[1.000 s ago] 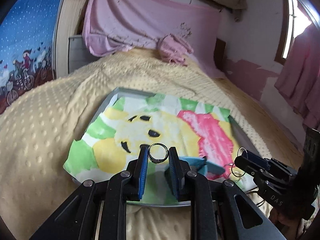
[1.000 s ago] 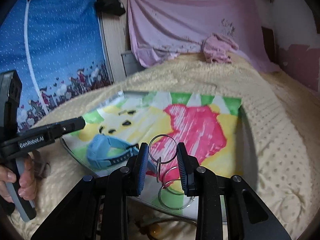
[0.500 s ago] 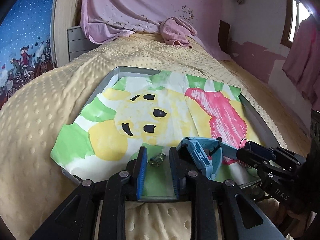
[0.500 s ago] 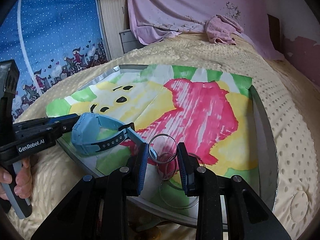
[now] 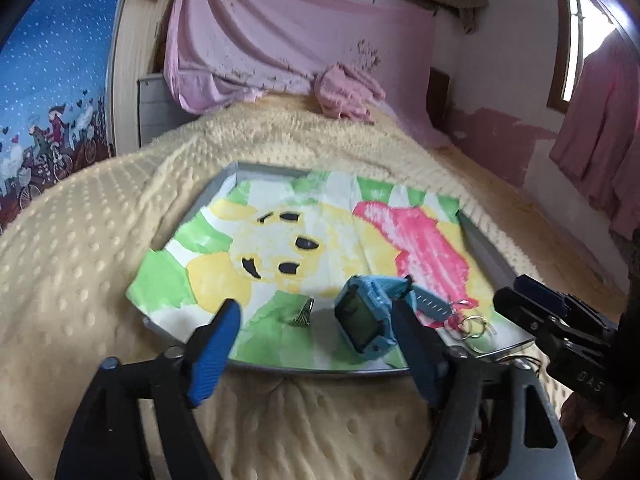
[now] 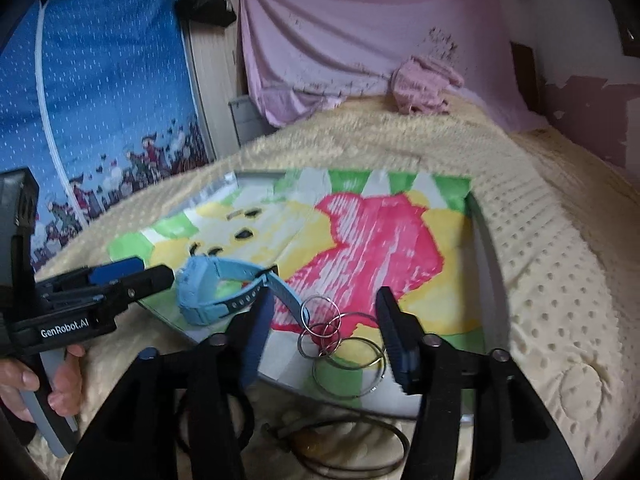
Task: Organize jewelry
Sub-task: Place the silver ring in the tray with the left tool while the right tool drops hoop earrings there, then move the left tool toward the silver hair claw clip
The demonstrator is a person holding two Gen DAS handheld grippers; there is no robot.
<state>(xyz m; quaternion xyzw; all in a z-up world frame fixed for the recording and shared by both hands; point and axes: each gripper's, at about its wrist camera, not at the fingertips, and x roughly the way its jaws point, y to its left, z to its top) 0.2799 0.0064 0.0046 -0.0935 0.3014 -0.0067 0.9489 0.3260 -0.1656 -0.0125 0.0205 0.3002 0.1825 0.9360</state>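
Note:
A grey tray (image 5: 224, 182) lined with a bright cartoon paper lies on the yellow bed. A small silver ring (image 5: 304, 313) lies on the paper's green patch, just beyond my open, empty left gripper (image 5: 316, 322). A blue watch (image 5: 366, 316) stands on the paper near my left gripper's right finger; it also shows in the right wrist view (image 6: 216, 292). A bunch of linked metal hoops (image 6: 340, 344) lies on the tray's near edge between the fingers of my open right gripper (image 6: 326, 320). The hoops show small in the left wrist view (image 5: 472, 326).
The yellow dotted blanket (image 5: 80, 248) covers the bed around the tray (image 6: 490, 248). A pink cloth (image 5: 344, 92) lies at the bed's far end. A dark cord and an amber object (image 6: 316, 448) lie on the blanket in front of the tray.
Both grippers opened. My left gripper let go of the silver ring, which now lies on the paper. My right gripper let go of the hoops, which now rest on the tray.

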